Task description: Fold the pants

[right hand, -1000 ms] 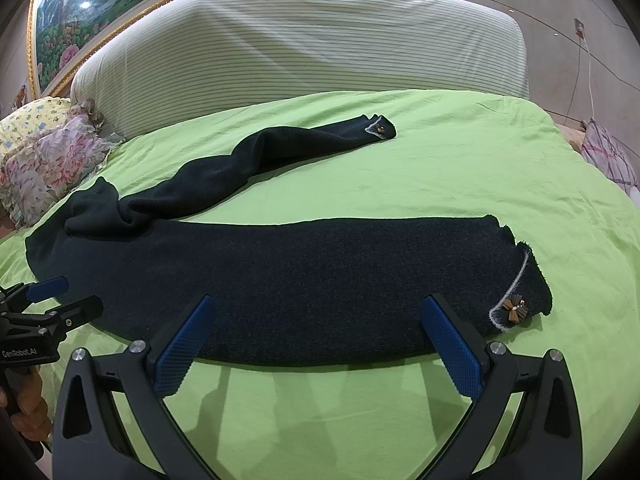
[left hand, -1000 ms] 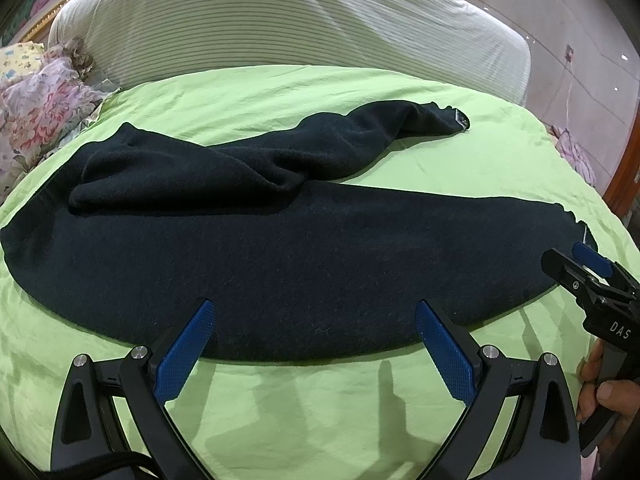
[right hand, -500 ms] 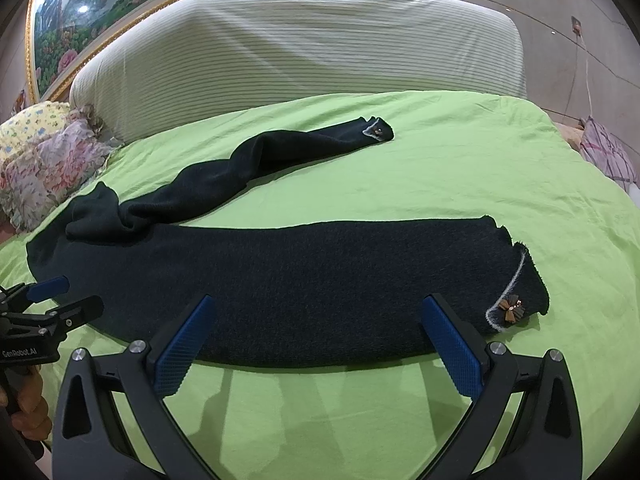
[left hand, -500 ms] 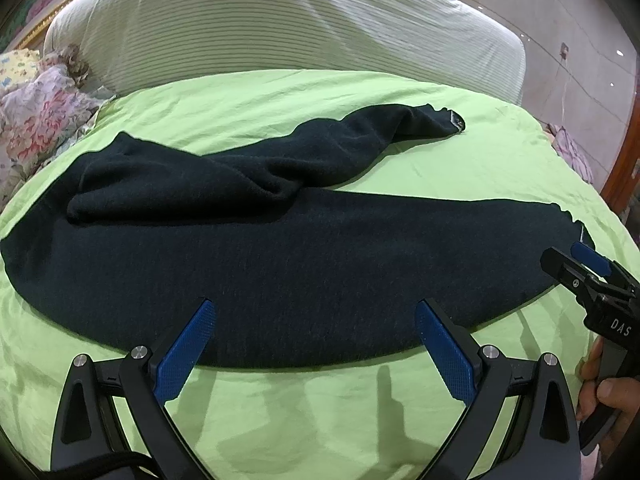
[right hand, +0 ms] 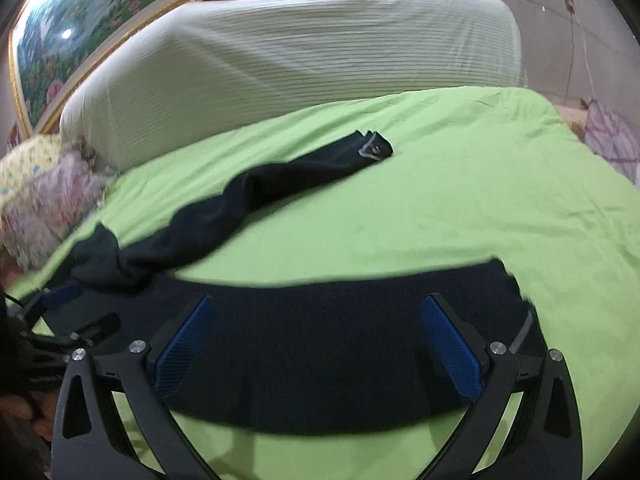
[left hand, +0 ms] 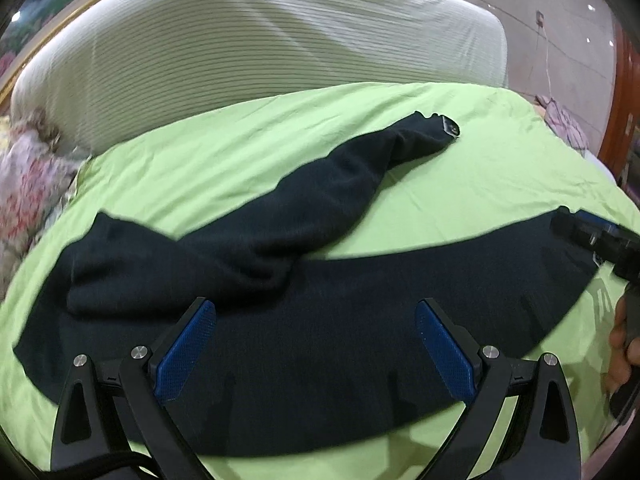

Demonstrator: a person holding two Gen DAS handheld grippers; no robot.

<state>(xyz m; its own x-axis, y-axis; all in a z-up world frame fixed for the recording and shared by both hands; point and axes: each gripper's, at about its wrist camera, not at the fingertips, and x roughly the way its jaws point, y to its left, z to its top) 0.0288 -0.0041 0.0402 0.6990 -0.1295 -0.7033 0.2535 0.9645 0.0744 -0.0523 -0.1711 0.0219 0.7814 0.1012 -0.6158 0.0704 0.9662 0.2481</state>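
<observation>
1. Left wrist view: dark pants [left hand: 304, 328] lie flat on the green bed sheet [left hand: 248, 152]. The near leg runs left to right across the frame. The far leg is bunched and angles away toward the headboard side, its cuff [left hand: 448, 126] resting on the sheet.
2. Same view: left gripper [left hand: 316, 344] has its jaws spread wide, nothing between the blue pads [left hand: 186, 354]. Both fingers sit over the near leg's fabric; contact can't be told.
3. Same view: right gripper [left hand: 588, 236] shows at the right edge, at the hem end of the near leg. Jaw gap can't be told from here. Fingers of the holding hand [left hand: 622, 340] visible below it.
4. Same view: striped white cover [left hand: 256, 44] behind the bed, floral pillow [left hand: 28, 184] at far left, blurred.
5. Right wrist view: pants [right hand: 320, 344] again span the frame on the sheet [right hand: 440, 200]. A pale trim line [right hand: 524, 330] marks the near leg's hem at right. Far-leg cuff [right hand: 374, 150] sits well apart, up the bed.
6. Same view: right gripper [right hand: 320, 344] jaws wide apart, holding nothing, fingers over the near leg close to its hem end.
7. Same view: left gripper [right hand: 68, 312] at left edge by the waist end, looks parted.
8. Same view: gold-framed painting [right hand: 80, 20] above the striped cover [right hand: 300, 52], motion blur overall.
</observation>
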